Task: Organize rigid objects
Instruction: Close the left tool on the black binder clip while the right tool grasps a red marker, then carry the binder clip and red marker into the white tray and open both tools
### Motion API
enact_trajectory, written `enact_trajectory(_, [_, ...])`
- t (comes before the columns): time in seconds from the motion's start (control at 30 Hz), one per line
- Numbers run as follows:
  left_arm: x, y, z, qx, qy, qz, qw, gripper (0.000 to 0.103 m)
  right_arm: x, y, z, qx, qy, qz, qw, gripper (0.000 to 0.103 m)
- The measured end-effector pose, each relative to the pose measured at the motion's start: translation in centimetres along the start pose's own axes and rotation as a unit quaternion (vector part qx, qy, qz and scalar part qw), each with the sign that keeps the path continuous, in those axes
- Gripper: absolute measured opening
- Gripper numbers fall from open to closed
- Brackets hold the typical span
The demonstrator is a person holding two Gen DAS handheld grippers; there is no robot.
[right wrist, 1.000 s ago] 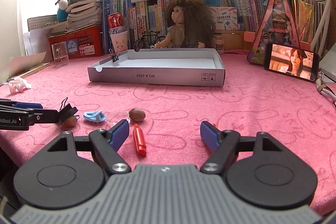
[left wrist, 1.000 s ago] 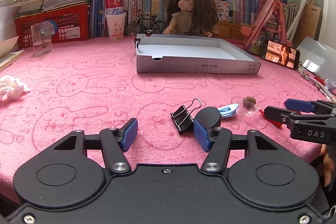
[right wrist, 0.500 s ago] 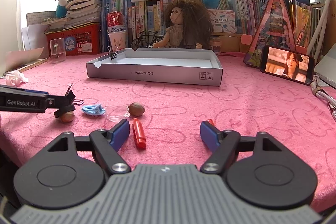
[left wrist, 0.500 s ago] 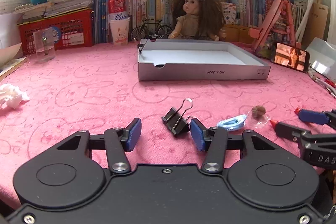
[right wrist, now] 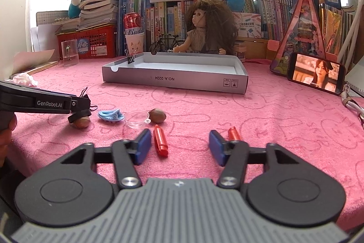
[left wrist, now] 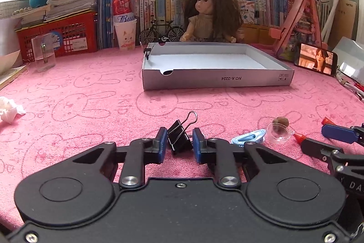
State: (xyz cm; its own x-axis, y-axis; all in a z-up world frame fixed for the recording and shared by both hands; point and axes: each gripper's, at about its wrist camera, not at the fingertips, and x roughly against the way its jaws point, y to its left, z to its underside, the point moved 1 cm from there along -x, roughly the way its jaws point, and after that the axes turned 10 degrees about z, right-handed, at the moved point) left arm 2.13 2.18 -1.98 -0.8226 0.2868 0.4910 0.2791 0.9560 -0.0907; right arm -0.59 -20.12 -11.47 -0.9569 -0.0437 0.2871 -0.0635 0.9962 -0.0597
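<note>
My left gripper (left wrist: 178,144) has its blue pads on either side of a black binder clip (left wrist: 179,137) on the pink cloth; a small gap still shows on each side. Right of it lie a light blue clip (left wrist: 249,136), a clear round lid (left wrist: 278,132) and a brown nut (left wrist: 281,121). My right gripper (right wrist: 179,146) is open and empty above the cloth, with a red cap (right wrist: 160,140) by its left finger and a second red piece (right wrist: 233,133) behind its right finger. The grey cardboard tray (left wrist: 216,81) stands further back, with a binder clip (right wrist: 131,58) on its rim.
A doll (left wrist: 210,15), toy bicycle (left wrist: 161,33), cup (left wrist: 126,34), red basket (left wrist: 59,38) and books line the back. A glass (left wrist: 43,51) stands far left, crumpled tissue (left wrist: 10,107) lies at the left edge, and a phone (left wrist: 316,59) is propped at the right.
My left gripper moved left onto the binder clip and its fingers narrowed around it. My right gripper stayed open and nearly still.
</note>
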Motion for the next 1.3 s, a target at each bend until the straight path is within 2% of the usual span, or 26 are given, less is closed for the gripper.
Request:
enact_trajectory(0.07, [0.1, 0.1, -0.1, 0.004, -0.002, 0.0, 1.0, 0.022, 0.0, 0.0, -0.2, 0.003, 0.002, 0.001, 1.0, 0.03])
enact_trajectory(0.3, [0.7, -0.2, -0.4, -0.003, -0.011, 0.0, 0.9999, 0.021, -0.1, 0.3, -0.3, 0.012, 0.004, 0.001, 1.0, 0.024])
enact_trajectory(0.47, [0.7, -0.2, -0.5, -0.001, -0.011, 0.001, 0.9999, 0.019, -0.2, 0.6, -0.5, 0.026, 0.008, 0.002, 1.0, 0.015])
enact_trajectory(0.93, [0.5, 0.9, -0.3, 0.003, 0.001, -0.013, 0.9999, 0.019, -0.5, 0.6, -0.9, 0.017, 0.004, 0.002, 1.0, 0.014])
enact_trajectory(1.03, [0.5, 1.1, -0.2, 0.004, 0.002, -0.012, 0.9999, 0.02, -0.6, 0.5, -1.0, 0.016, 0.004, 0.001, 1.0, 0.015])
enact_trajectory(1.1, [0.3, 1.2, -0.2, 0.009, 0.006, -0.013, 0.9999, 0.027, -0.6, 0.6, -1.0, 0.015, 0.006, 0.0, 1.0, 0.015])
enact_trajectory(1.2, [0.1, 1.2, -0.1, 0.008, 0.002, -0.009, 0.9999, 0.027, -0.7, 0.6, -1.0, 0.016, 0.007, -0.001, 1.0, 0.016])
enact_trajectory(1.27, [-0.2, 1.2, -0.1, 0.014, 0.0, -0.007, 0.9999, 0.018, -0.8, 0.7, -0.9, 0.016, 0.009, 0.0, 1.0, 0.027])
enact_trajectory(1.3, [-0.2, 1.2, -0.1, 0.015, -0.002, -0.008, 0.9999, 0.018, -0.9, 0.7, -0.8, 0.014, 0.006, 0.004, 1.0, 0.028])
